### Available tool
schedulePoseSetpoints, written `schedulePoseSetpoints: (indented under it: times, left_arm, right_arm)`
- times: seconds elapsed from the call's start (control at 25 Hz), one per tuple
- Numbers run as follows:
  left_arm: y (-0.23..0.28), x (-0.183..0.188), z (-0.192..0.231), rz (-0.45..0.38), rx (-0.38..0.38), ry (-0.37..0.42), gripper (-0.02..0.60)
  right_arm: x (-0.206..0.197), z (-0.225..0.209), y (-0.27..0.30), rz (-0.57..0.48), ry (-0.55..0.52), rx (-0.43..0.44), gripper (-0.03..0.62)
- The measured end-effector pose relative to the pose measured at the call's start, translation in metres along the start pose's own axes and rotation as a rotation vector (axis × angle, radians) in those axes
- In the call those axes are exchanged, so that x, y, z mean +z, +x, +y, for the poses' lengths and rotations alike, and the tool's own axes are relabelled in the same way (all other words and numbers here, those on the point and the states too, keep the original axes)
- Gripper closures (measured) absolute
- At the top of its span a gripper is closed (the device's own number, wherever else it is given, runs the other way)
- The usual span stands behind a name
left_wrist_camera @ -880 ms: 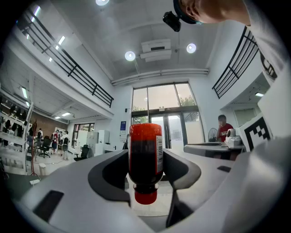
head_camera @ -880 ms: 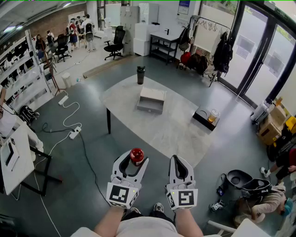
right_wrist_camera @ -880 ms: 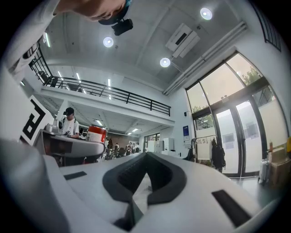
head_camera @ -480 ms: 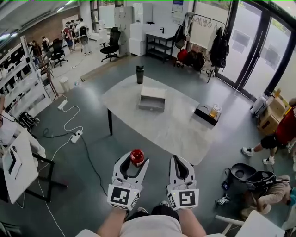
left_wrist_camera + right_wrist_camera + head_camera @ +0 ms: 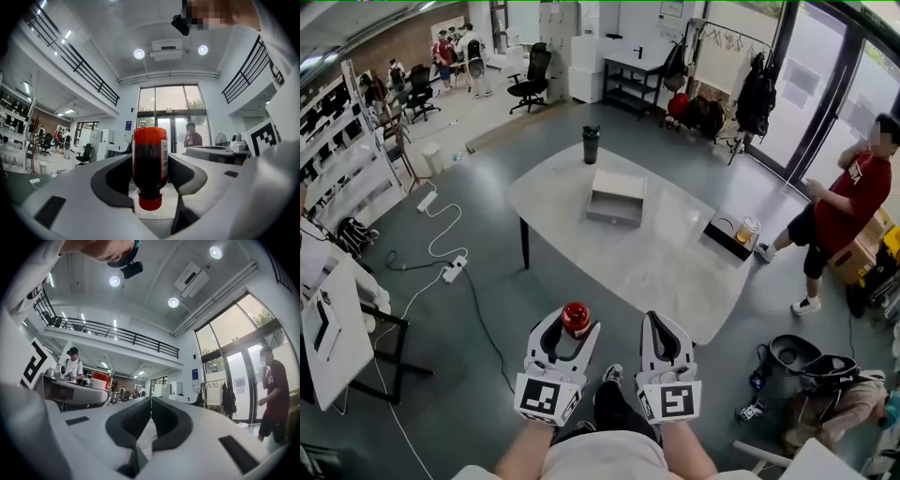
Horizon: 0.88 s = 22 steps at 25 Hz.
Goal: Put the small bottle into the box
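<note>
Currently two grippers hover short of one table (image 5: 656, 267). The left gripper (image 5: 573, 328) clamps one small bottle (image 5: 576, 317), red and dark, between its jaws, while the right gripper (image 5: 660, 324) has its jaws pressed together on nothing. One open box (image 5: 609, 216) and one dark cup (image 5: 591, 144) sit on the table, well apart from the bottle.

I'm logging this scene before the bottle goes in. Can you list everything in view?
small bottle: one, red, between the jaws of the left gripper
box: one, grey, open, middle of table
table: one, pale grey, ahead of the person
flask: one, black, table's far edge
tray: one, black, table's right edge, with a jar
nearby bystander: one, red shirt, right of table
distant people: several, far back left
left gripper: one, white, shut on the small bottle
right gripper: one, white, shut, empty
</note>
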<state>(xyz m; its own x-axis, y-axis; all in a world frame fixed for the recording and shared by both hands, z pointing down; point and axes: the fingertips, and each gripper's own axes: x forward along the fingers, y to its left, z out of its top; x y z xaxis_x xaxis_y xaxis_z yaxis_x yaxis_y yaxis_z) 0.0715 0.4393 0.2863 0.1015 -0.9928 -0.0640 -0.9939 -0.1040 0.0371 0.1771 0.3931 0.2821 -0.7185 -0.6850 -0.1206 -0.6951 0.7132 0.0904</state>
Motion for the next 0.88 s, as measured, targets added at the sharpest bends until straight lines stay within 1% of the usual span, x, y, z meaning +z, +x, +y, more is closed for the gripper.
schedulePoseSetpoints:
  times: [0.12,0.32,0.56,0.76,0.88]
  left_arm:
    - [0.035,0.0,0.018,0.005,0.004,0.021,0.347]
    - [0.107,0.002,0.04,0.012,-0.004,0.028,0.347]
    - [0.18,0.008,0.06,0.011,-0.019,0.033,0.347]
    - [0.222,-0.002,0.075,0.027,0.007,0.019,0.347]
    - [0.241,-0.009,0.086,0.047,0.024,0.012,0.347]
  right_arm:
    - [-0.003,-0.017,0.035,-0.006,-0.004,0.013,0.568]
    - [-0.006,-0.063,0.097,-0.018,-0.004,0.017,0.568]
    - [-0.006,-0.105,0.159,-0.028,0.0,0.039,0.568]
    - [-0.026,-0.127,0.191,0.004,0.011,0.073,0.568]
    - [-0.034,-0.135,0.21,-0.008,0.008,0.103,0.568]
